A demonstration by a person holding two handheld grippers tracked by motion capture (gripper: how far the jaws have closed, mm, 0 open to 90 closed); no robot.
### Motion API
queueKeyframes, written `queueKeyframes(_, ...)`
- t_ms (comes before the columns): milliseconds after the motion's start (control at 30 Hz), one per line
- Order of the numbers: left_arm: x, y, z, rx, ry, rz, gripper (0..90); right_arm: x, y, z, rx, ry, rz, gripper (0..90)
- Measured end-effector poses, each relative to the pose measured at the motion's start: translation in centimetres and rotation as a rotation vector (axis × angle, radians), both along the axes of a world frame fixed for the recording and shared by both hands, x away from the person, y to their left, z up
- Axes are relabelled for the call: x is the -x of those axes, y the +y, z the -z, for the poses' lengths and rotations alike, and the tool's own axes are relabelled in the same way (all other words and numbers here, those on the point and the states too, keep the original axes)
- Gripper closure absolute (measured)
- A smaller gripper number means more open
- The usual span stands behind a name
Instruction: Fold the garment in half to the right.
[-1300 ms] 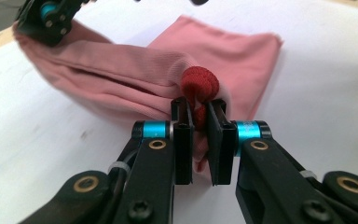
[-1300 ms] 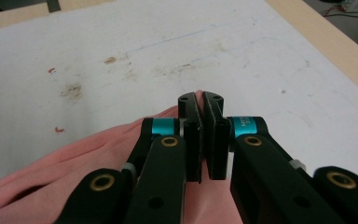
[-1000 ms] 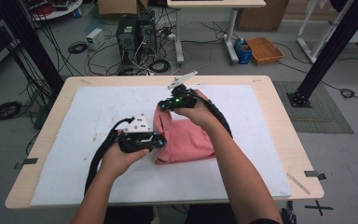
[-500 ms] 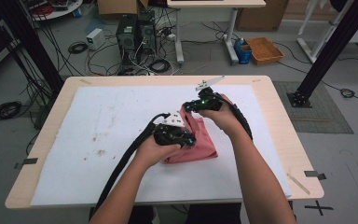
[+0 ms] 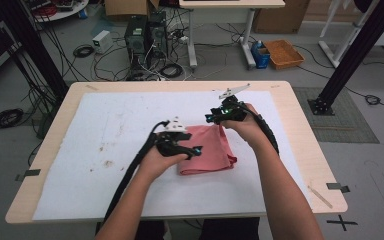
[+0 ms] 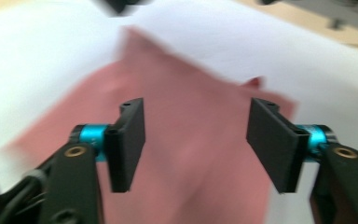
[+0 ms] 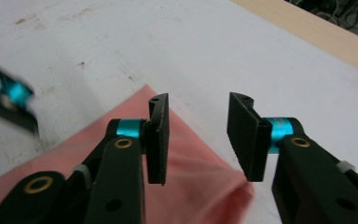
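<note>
A pink cloth (image 5: 207, 150) lies folded flat on the white sheet (image 5: 100, 150) that covers the desk (image 5: 300, 150), a little right of the sheet's middle. It looks doubled over, with the layered edges showing along its near right corner, so the work in hand seems to be folding it.

The left gripper (image 5: 192, 149) hovers over the cloth's left half. Its jaws have just been opening and now stand wide apart with nothing between them; in the left gripper view the cloth (image 6: 200, 154) lies loose beneath the left gripper (image 6: 196, 140), untouched by the pads.

The right gripper (image 5: 215, 118) sits at the cloth's far edge. Its jaws have also just been opening and stand parted over the cloth (image 7: 191, 177) near its far corner, as the right gripper view shows between the right gripper (image 7: 198, 137) pads; nothing is pinched.

Both hands appear to have let go so that the fold can settle flat, probably before the next fold or a smoothing pass.
</note>
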State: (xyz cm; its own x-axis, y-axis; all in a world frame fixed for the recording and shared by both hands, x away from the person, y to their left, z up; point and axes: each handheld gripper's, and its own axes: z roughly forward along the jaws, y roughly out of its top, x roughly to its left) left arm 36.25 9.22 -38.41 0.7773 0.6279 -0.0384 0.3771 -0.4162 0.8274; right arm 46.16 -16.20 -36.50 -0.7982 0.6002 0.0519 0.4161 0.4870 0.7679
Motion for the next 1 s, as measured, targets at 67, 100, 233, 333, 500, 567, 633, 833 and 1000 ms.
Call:
queueKeyframes(67,0.2,2.2,0.0,-0.018,-0.011,-0.055,36.8,-0.1,1.2,0.5,0.042,0.016,-0.012,56.1)
queueKeyframes(100,0.2,2.2,0.0,-0.018,-0.011,-0.055,36.8,-0.1,1.2,0.5,0.042,0.016,-0.012,56.1)
queueKeyframes(233,0.9,6.7,0.4,-0.006,-0.016,-0.154,36.7,-0.5,4.4,1.6,0.126,0.021,-0.05,55.0)
queueKeyframes(333,1.6,8.7,0.7,-0.002,-0.013,-0.194,36.4,-0.9,6.1,2.3,0.144,0.024,-0.056,55.6)
queueKeyframes(500,2.5,11.3,1.5,0.025,0.003,-0.235,36.4,-2.0,8.3,4.0,0.261,0.07,-0.052,61.1)
queueKeyframes(567,2.7,12.1,1.8,0.06,0.022,-0.235,36.5,-2.3,9.1,4.8,0.304,0.097,-0.066,72.2)
queueKeyframes(633,2.9,12.9,2.0,0.062,0.022,-0.25,36.5,-2.4,9.5,5.4,0.336,0.112,-0.08,85.5)
queueKeyframes(833,3.2,14.2,2.1,0.063,0.017,-0.278,36.5,-2.2,10.0,4.7,0.309,0.068,-0.087,89.8)
queueKeyframes(1000,3.2,13.8,2.2,0.053,0.009,-0.275,36.5,-1.8,10.8,4.4,0.266,0.06,-0.097,89.7)
